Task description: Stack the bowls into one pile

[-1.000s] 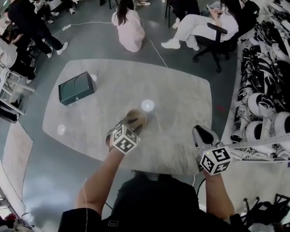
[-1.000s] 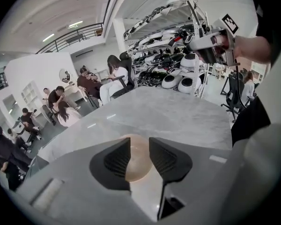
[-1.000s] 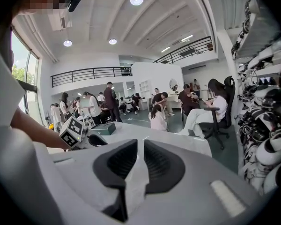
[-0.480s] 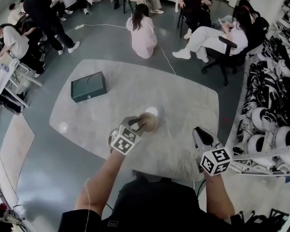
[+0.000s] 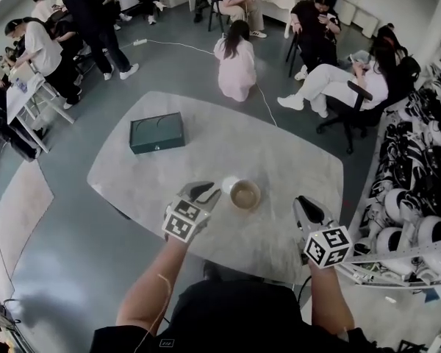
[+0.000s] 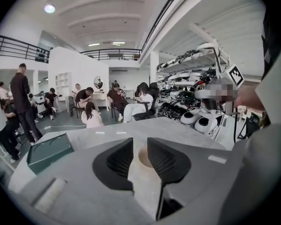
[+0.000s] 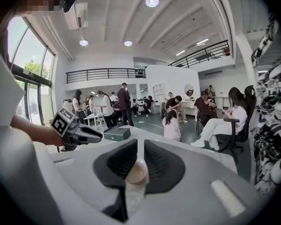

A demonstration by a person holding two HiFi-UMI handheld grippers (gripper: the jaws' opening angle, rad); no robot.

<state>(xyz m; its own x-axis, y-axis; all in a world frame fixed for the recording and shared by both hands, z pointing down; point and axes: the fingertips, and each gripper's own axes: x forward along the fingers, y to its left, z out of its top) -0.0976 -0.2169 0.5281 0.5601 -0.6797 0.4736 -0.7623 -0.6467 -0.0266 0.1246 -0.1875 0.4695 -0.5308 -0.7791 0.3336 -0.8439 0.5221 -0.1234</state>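
A tan bowl (image 5: 245,195) stands upright on the pale table (image 5: 287,153), near its front edge; whether more bowls sit under it I cannot tell. My left gripper (image 5: 205,192) hangs just left of the bowl and clear of it. Its jaws have just been closing and stand apart with nothing between them. In the left gripper view the bowl (image 6: 144,157) shows beyond the gap of that gripper (image 6: 140,142). My right gripper (image 5: 302,200) hovers to the bowl's right, apart from it. Its jaws (image 7: 141,144) are narrowly open and empty, with the bowl (image 7: 136,172) ahead.
A dark green box (image 5: 157,132) lies at the table's far left. Several people sit and stand beyond the far edge, one crouching in pink (image 5: 236,68). Racks of white and black gear (image 5: 419,197) line the right side.
The left gripper was at the bowl a second ago; it has now drawn back toward me and risen, leaving the bowl on the table. The right gripper shifted a little.
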